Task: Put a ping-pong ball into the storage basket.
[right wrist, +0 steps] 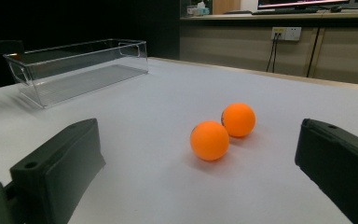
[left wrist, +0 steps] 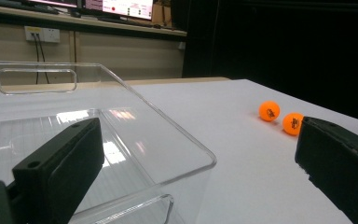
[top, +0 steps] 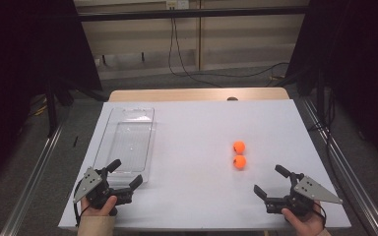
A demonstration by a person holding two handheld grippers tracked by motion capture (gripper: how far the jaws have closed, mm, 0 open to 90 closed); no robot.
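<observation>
Your right claw [top: 271, 183] gapes released, two orange balls [right wrist: 223, 128] just ahead of it; your left claw [top: 126, 173] gapes released at the clear bin [top: 126, 140].

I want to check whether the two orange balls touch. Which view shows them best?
The right gripper view: the orange balls sit close and large, seemingly touching. The high view shows them small, one behind the other. The left gripper view shows them far off, side by side.

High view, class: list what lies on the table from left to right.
Left gripper → clear plastic bin → two orange balls, one behind the other → right gripper.
</observation>
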